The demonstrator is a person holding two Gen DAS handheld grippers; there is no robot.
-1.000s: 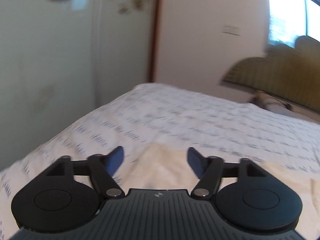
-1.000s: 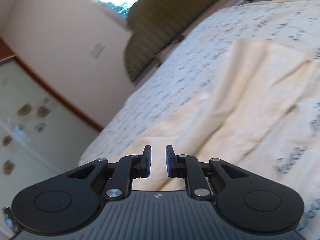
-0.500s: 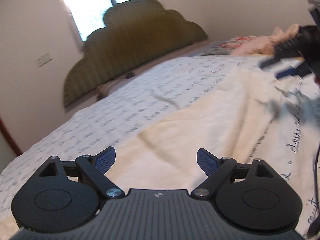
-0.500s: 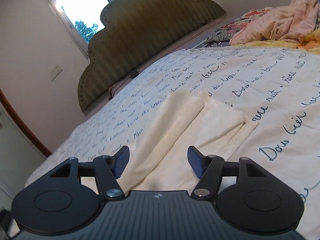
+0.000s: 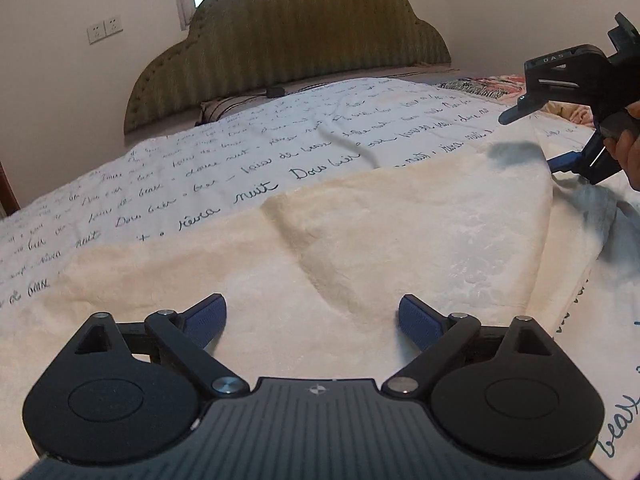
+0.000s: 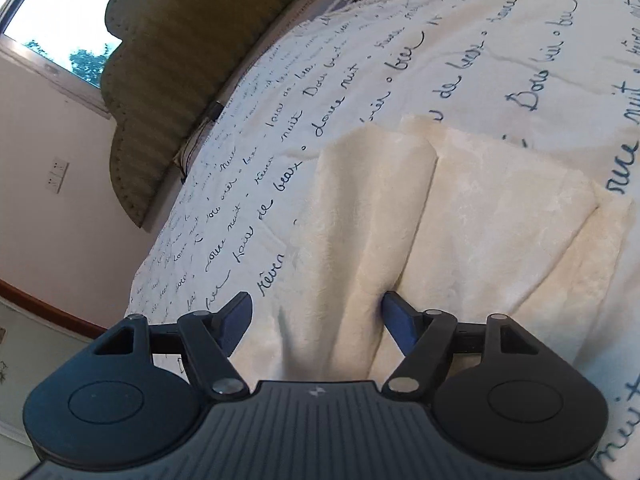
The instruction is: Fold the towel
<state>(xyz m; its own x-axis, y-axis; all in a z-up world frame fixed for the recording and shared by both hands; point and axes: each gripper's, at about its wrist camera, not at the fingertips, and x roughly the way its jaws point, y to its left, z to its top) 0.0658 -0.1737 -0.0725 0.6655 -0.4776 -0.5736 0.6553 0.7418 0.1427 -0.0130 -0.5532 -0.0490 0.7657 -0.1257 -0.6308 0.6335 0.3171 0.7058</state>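
Bedroom walls and a scalloped headboard [image 5: 288, 52] back a wide bed [image 5: 224, 160] whose white cover carries dark script. On that cover lies the towel [image 5: 360, 248], cream and plush, already doubled: in the right wrist view one layer overlaps another, its folded edge running from 6 toward 12 o'clock, with a lower corner showing at 3 o'clock. Ripples cross the near part, so it probably wants smoothing before another fold. Left gripper [image 5: 312, 316] hovers low over the cloth, its jaws having just spread wide, nothing between them, likely freed to seek a new edge. Right gripper [image 6: 316, 312] sits at the towel's near end, its jaws having just opened; a raised ridge stands between them unpinched. From the left view it appears at 2 o'clock, held by a hand [image 5: 630, 148].
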